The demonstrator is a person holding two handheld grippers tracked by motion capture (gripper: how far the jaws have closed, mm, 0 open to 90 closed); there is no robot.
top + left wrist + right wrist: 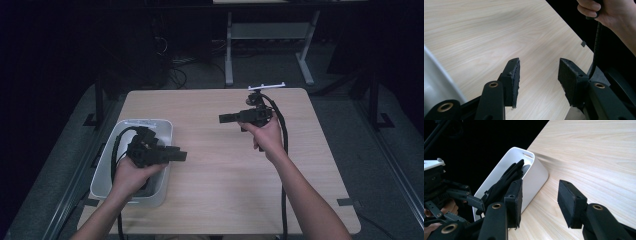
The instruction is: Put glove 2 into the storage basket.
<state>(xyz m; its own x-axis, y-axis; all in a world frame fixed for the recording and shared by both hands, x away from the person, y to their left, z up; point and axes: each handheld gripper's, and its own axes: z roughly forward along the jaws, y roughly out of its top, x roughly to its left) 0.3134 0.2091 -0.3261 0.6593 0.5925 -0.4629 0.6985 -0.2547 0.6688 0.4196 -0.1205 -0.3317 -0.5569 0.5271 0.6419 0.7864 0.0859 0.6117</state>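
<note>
A white bin point(102, 172) stands at the left edge of the wooden table point(225, 175). In the right gripper view the bin point(536, 173) holds a black, glove-like thing point(506, 178) that rises past its rim. My left gripper point(181, 156) hovers over the bin's right side and points right. Its jaws point(539, 67) stand open over bare wood with nothing between them. My right gripper point(223, 118) is held above the far middle of the table and points left toward the bin. It is open too point(540, 188), and nothing is between its pads.
A white-framed table point(230, 50) and tangled cables point(175, 75) stand on the dark floor beyond the far edge. Cables trail from both grippers along the forearms. A dark tape mark point(348, 202) sits at the table's near right edge.
</note>
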